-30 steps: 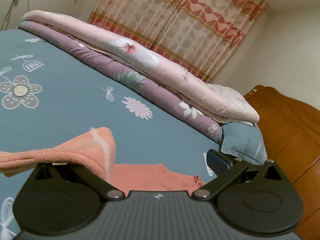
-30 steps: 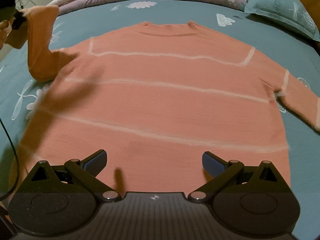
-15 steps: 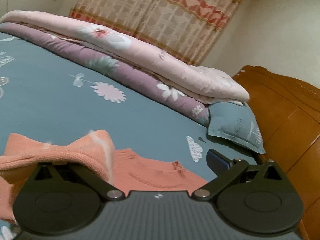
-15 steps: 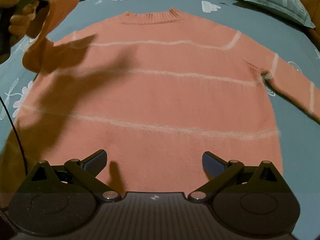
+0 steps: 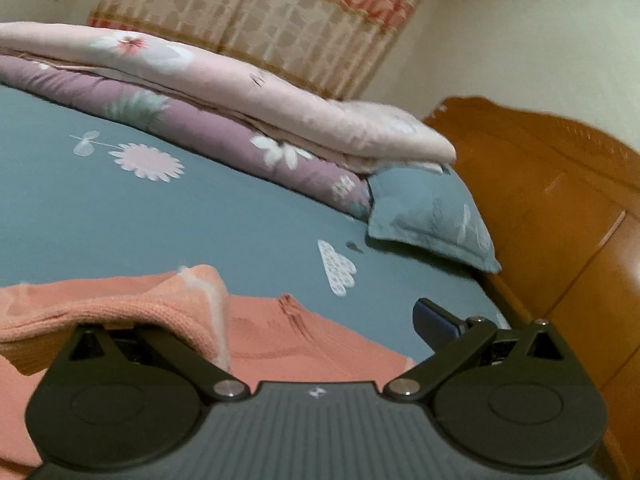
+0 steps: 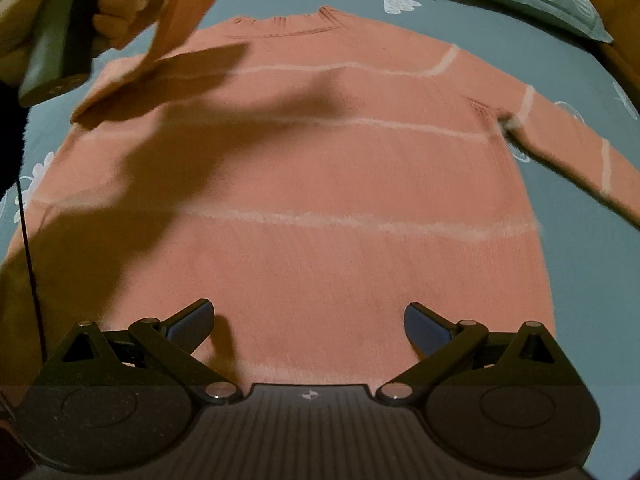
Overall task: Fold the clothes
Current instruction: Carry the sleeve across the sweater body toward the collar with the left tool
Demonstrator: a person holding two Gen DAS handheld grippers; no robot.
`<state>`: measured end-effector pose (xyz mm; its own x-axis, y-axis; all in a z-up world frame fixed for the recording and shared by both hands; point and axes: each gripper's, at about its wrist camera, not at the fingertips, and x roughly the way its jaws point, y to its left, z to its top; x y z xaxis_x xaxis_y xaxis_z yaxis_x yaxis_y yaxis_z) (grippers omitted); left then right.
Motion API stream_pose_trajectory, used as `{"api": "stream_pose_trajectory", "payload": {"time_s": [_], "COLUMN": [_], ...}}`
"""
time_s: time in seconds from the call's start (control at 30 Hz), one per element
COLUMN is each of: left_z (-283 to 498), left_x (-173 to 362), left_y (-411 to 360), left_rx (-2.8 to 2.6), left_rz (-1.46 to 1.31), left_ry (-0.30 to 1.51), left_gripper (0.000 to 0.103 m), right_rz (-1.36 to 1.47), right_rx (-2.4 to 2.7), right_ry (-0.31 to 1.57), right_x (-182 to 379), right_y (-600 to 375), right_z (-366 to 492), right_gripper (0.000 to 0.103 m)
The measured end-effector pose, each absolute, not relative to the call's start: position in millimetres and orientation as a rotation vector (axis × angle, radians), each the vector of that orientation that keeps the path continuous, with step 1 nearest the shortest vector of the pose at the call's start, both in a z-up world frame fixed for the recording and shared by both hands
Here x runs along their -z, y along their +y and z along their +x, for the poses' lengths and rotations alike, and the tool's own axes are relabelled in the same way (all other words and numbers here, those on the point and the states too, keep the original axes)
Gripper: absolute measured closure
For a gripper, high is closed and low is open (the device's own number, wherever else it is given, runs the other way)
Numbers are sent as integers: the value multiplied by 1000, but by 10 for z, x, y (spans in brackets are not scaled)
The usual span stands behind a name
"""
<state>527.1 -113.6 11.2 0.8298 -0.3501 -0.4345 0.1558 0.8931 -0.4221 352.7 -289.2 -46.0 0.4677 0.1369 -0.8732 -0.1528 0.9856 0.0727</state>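
An orange sweater (image 6: 320,180) with pale stripes lies flat on the blue flowered sheet (image 6: 592,272), collar at the far side. Its left sleeve (image 6: 180,12) is lifted and curls over the shoulder, carried by my left gripper (image 6: 60,40), which a hand (image 6: 116,16) holds. In the left wrist view the sleeve (image 5: 120,312) drapes over the left finger and hides it. The jaws of that gripper (image 5: 316,328) stand wide apart, above the collar area (image 5: 296,316). My right gripper (image 6: 308,328) hovers open over the hem. The other sleeve (image 6: 580,156) lies stretched out to the right.
Folded pink and purple quilts (image 5: 240,92) are stacked along the far side of the bed. A blue pillow (image 5: 432,212) lies beside a wooden headboard (image 5: 560,220) on the right. A patterned curtain (image 5: 280,20) hangs behind. A dark cable (image 6: 28,240) runs down the left edge.
My left gripper has carried the lifted sleeve rightward, from beside the sweater to over its shoulder near the collar. The right gripper has stayed open above the hem.
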Motion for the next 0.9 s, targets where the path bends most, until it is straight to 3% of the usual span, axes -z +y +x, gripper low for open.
{"api": "stream_pose_trajectory", "payload": {"time_s": [0.9], "left_z": [5184], "left_x": [658], "left_y": [-1858], "left_rx": [425], "left_rz": [99], "left_ry": [798], "left_gripper": [1], "right_rz": [58], "right_rx": [-197], "right_ry": [1015], "right_x": [470], "right_y": [-2976], "right_z": [3464], "right_gripper": [0]}}
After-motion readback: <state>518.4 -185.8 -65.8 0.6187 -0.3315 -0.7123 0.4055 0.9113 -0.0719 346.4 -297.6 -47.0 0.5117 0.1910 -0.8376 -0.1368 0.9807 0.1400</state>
